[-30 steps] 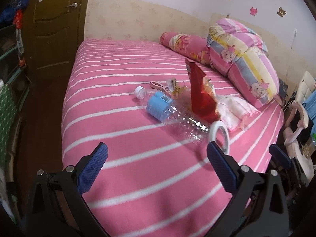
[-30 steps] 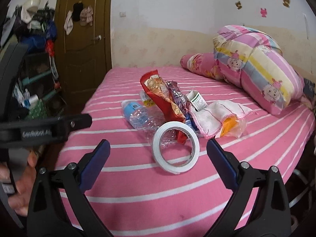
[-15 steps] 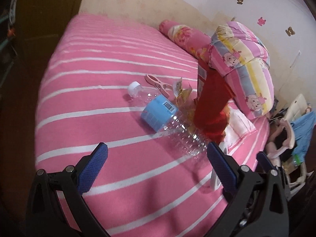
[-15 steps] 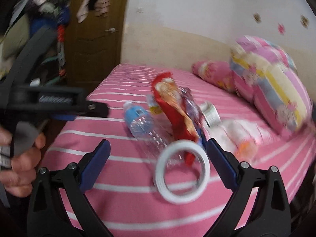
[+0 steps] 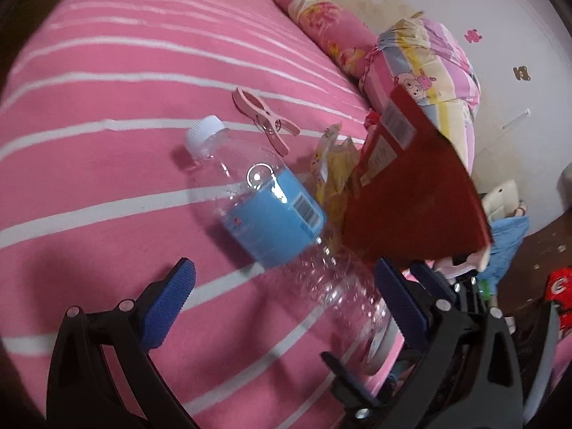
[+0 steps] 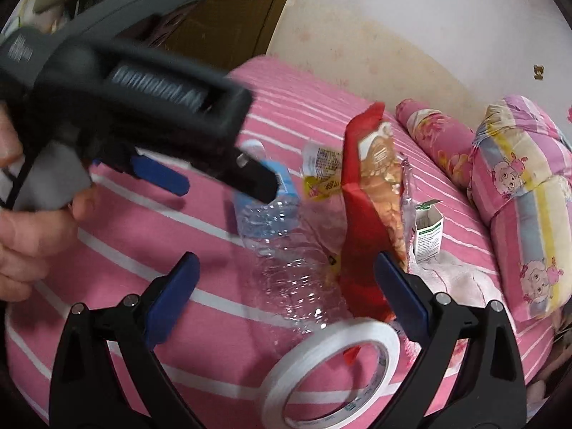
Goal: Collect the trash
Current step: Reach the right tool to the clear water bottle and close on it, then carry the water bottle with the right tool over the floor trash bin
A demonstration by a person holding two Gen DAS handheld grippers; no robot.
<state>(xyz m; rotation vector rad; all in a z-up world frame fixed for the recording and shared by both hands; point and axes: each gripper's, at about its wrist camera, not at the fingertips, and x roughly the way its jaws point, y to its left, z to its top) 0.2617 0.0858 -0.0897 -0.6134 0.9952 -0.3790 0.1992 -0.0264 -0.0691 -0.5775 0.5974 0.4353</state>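
**A:** Entry one, largest first?

**B:** Bed point(image 5: 107, 82), pink with white stripes, filling the left and centre of both views. All the trash lies on it; nothing looks collected yet, and no bin or bag shows in either view.

**A:** Next?

**B:** Plastic bottle point(image 5: 271, 214), clear, blue label, white cap, lying on its side at centre of the left wrist view. Left gripper point(image 5: 282, 293), fingers wide apart, hangs just over its lower half, one finger on each side, not touching as far as I can tell. Empty.

**A:** Then?

**B:** Red snack bag point(image 6: 364, 221), standing upright at centre right of the right wrist view, leaning against the bottle. Behind it a crinkled clear wrapper point(image 6: 405, 182), partly hidden.

**A:** And the right gripper?

**B:** Right gripper point(image 6: 286, 293), also spread apart and empty, lower centre of its view, pointing at the bottle's base and the red bag.

**A:** Smaller lots?

**B:** Tape roll point(image 6: 332, 368), white, tilted at the bottom centre, just before the bag. Small carton point(image 6: 427, 230), green and white, at centre right, beside a pale cloth point(image 6: 461, 279). Yellow wrapper point(image 6: 321, 175), upper centre. Pink clothes peg point(image 5: 266, 121), above the bottle in the left wrist view; probably not trash.

**A:** Progress?

**B:** Judged at the start: every item still to be gathered, bottle likely first.
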